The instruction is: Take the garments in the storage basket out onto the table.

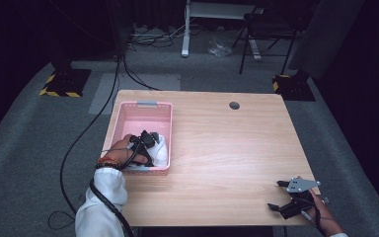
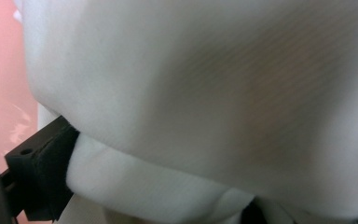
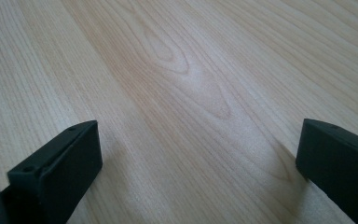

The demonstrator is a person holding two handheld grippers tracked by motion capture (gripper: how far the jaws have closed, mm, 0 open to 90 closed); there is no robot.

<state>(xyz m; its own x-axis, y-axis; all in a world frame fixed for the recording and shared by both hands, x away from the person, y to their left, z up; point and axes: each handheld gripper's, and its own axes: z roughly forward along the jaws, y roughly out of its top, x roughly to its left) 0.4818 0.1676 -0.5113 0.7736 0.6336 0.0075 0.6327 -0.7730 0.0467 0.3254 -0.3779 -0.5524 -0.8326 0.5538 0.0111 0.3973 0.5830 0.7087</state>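
while the left gripper (image 1: 145, 143) grips white cloth (image 1: 162, 148) inside the pink basket (image 1: 145, 106) near the table's left edge, the right gripper (image 1: 282, 195) rests wide, empty; outcome undetermined.

- The right gripper (image 3: 198, 172) looks down along its two black jaws, which stand wide apart with nothing between them.
- One jaw rises at the lower left of the view, the other at the lower right edge (part of it is cut off by the frame).
- Below them lies the wooden table (image 3: 182, 79), pale with long grain lines and an oval knot pattern near the middle.
- Each jaw throws a soft shadow on the wood just beside it.
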